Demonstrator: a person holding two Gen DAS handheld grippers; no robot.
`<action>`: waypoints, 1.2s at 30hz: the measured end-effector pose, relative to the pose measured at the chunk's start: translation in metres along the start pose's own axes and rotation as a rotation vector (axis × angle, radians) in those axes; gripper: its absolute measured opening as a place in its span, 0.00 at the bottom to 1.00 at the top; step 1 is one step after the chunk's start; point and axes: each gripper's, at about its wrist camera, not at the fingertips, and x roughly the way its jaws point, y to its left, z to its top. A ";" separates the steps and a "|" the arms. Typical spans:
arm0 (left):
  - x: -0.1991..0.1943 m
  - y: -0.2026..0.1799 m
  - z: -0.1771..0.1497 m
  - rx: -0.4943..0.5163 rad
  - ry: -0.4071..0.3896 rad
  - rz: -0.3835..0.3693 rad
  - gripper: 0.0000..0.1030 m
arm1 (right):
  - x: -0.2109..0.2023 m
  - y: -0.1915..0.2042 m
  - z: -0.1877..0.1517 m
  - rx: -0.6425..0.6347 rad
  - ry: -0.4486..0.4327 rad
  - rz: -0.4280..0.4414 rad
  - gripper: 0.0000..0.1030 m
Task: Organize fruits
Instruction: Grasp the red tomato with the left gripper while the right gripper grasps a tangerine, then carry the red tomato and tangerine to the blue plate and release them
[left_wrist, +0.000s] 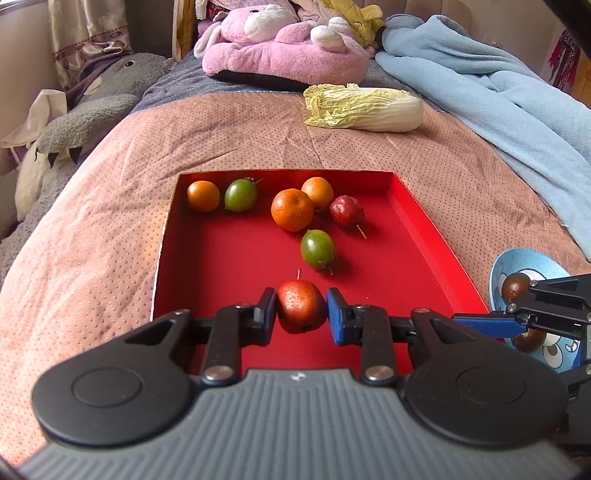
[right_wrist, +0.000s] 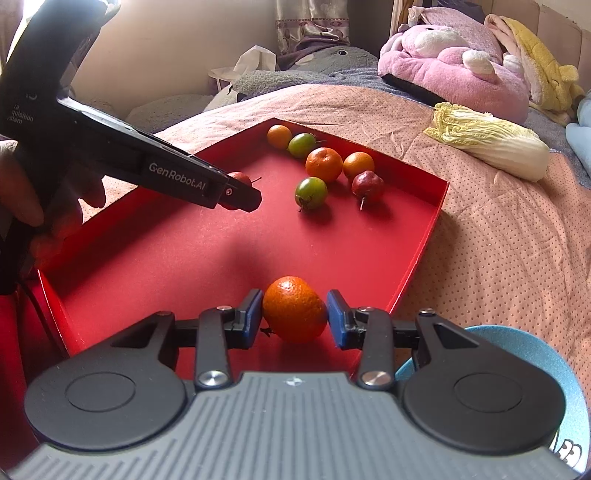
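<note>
Between left fingers, red fruit.

the tray lies on the bed. six fruits sit in the tray's far half, two in its far left corner. the cabbage lies beyond the tray; the bowl, holding two fruits, just right of the tray's near corner.

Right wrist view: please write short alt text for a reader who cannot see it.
The right gripper pinches an orange mandarin over a red tray on a pink bedspread. Farther back in the tray lie six small fruits, and the left gripper holds a red one.
</note>
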 end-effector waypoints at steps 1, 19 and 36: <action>-0.001 -0.002 -0.001 0.001 -0.004 0.000 0.32 | -0.002 0.000 0.000 -0.001 -0.004 0.001 0.43; -0.021 -0.033 -0.013 0.019 -0.047 0.021 0.32 | -0.061 -0.019 -0.015 0.028 -0.075 -0.029 0.43; -0.027 -0.086 -0.017 0.089 -0.054 -0.036 0.32 | -0.101 -0.072 -0.064 0.110 -0.061 -0.132 0.42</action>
